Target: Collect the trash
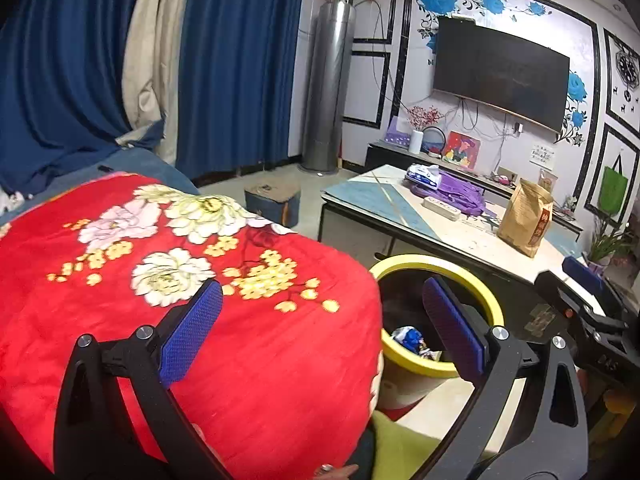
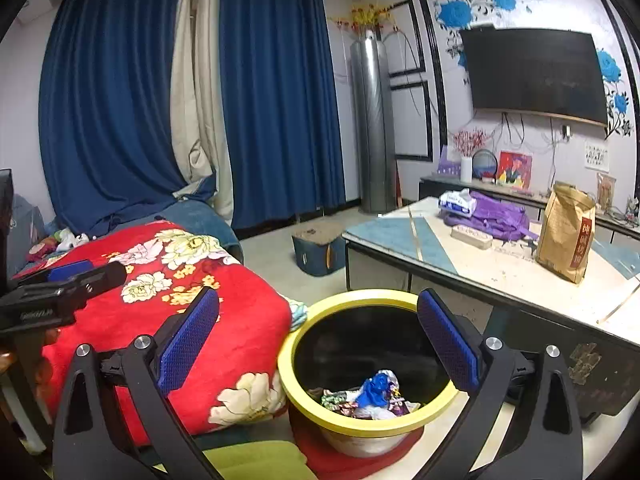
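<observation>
One yellow-rimmed trash bin (image 2: 368,360) stands on the floor between a bed under a red flowered blanket (image 2: 192,300) and a low bench (image 2: 500,280). Inside it lies a small heap of crumpled wrappers (image 2: 372,396) — blue, white and patterned pieces, too tangled to count. In the left wrist view the same bin (image 1: 436,364) is partly covered by the blanket's edge (image 1: 240,340) and by one blue pad, so only a scrap of the wrappers (image 1: 412,340) shows.

On the bench (image 1: 460,232) sit four things: one brown paper bag (image 2: 566,232) standing upright, one purple bundle of cloth or plastic (image 2: 496,216), one white pack with blue print (image 2: 456,200) touching that bundle, and one pale power strip (image 2: 472,237) just in front of it. The print on the bag is too small to read. One dark screen (image 2: 536,76) hangs on the wall; one tall silver cylinder (image 2: 372,128) stands in the corner beside the blue curtains (image 2: 276,100).

The right tongs (image 2: 318,344) are spread wide above the bin's mouth — released, holding nothing, touching nothing. The left tongs (image 1: 320,328) are equally wide apart and empty, one pad over the blanket, the other over the bin. Each view catches the other tool at its edge, cut off.
</observation>
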`<state>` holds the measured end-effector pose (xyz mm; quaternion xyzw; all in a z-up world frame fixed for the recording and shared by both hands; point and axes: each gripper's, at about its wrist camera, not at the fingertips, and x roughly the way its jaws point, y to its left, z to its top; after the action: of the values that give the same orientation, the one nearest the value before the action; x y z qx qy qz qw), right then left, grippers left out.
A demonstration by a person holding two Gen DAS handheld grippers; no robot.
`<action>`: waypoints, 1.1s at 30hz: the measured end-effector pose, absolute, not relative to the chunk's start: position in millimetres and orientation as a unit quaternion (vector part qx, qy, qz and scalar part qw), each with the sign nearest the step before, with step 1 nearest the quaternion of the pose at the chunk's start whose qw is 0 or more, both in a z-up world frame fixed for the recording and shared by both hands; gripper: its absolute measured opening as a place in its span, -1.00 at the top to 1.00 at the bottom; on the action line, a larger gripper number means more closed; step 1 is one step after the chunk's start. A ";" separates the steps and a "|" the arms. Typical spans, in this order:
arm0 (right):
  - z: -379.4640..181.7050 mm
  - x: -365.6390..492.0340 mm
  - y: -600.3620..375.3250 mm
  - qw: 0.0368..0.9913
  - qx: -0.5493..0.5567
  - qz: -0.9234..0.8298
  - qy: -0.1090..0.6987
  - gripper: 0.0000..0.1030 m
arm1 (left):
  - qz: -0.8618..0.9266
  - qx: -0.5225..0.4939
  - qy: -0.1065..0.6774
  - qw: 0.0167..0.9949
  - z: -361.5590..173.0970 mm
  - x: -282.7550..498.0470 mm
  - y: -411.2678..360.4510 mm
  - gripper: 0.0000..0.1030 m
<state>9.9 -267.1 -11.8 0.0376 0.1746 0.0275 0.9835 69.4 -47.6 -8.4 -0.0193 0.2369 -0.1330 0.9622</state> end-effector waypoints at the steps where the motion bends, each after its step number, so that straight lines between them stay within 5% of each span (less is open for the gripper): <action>1: -13.7 8.5 -262.1 0.985 0.034 0.023 0.170 -0.87 | -0.129 -0.020 0.233 0.963 -10.2 64.6 -45.7 -0.79; 33: -32.5 3.4 -243.8 0.990 0.015 0.001 0.137 -0.87 | -0.122 -0.020 0.207 0.970 -28.1 41.0 -47.9 -0.79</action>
<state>3.4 -243.8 -32.5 0.0150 0.1373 0.0009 0.9904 41.0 -47.9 -28.1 -0.0197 0.2073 -0.1222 0.9704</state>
